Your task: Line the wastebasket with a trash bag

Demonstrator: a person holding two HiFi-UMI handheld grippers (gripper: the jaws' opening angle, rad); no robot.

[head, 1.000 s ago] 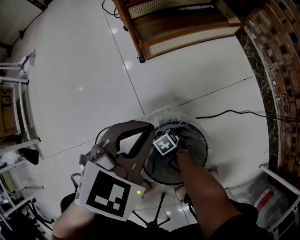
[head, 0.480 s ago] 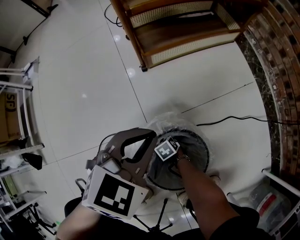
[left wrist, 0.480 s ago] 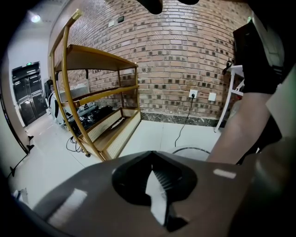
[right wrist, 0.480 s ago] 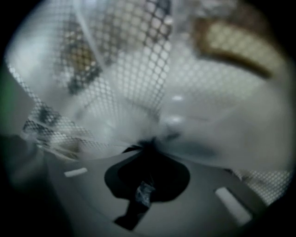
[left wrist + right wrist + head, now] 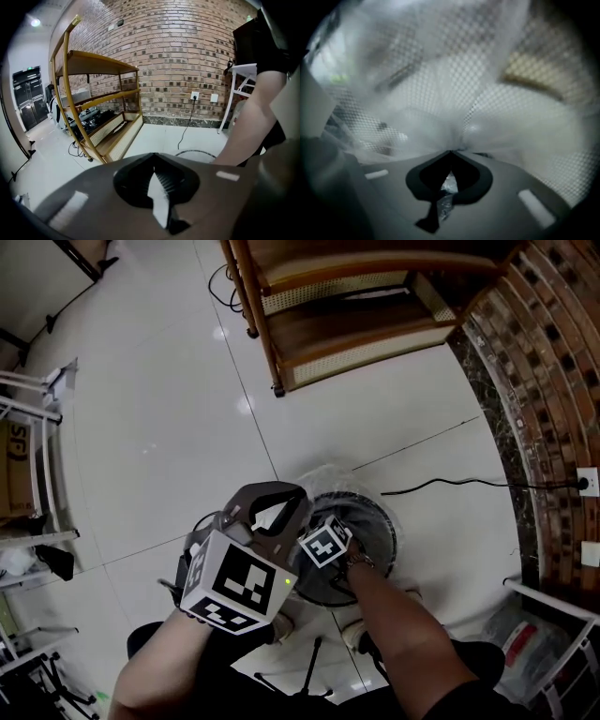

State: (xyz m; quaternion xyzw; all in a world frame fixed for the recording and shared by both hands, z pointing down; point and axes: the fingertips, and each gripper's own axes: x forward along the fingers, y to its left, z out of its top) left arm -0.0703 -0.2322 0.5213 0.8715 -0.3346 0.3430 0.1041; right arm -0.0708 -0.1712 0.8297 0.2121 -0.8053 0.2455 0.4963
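Note:
A black mesh wastebasket stands on the white floor with a clear trash bag puffed over its far rim. My right gripper reaches down inside it, and its marker cube shows above the opening. Its jaws are shut, with a strip of bag film pinched between them. The basket's mesh shows through the plastic all around. My left gripper hovers over the basket's left rim, shut with nothing in it.
A wooden shelf unit with rattan panels stands behind the basket. A brick wall runs along the right, with a black cable leading to a socket. White racks stand at the left, and tripod legs by my feet.
My right gripper has lifted a little inside the basket, still pinching the bag. The left gripper has stayed by the rim. The head view has shifted slightly.

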